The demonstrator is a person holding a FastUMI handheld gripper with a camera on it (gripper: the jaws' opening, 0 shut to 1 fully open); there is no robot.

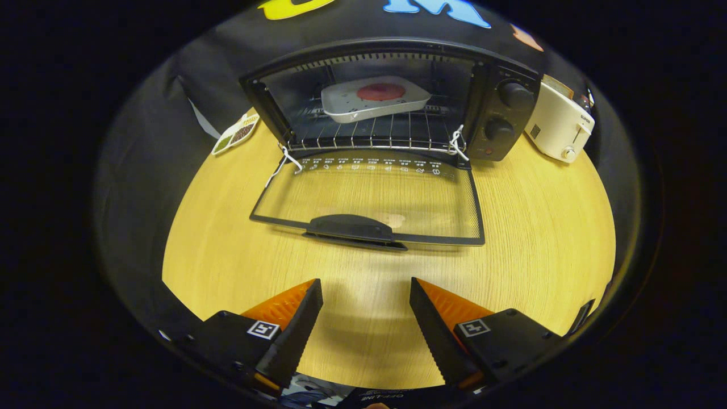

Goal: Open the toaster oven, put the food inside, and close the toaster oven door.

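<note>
The claw hangs low over the table with its fingers spread wide and nothing between them; only bare wood lies in the gap. Just ahead of the fingertips lies the toaster oven door, folded fully down flat toward the claw, its dark handle at the near edge and roughly in line with the gap between the fingers. Beyond the door the toaster oven stands open, and on its wire rack sits a white tray carrying the food, a round reddish piece, well inside the cavity. So opening and loading look done, and closing is what remains: the claw would need to reach the handle and swing the door up. To the right of the oven stands a white toaster; to its left a small packet lies at the table's far edge.
</note>
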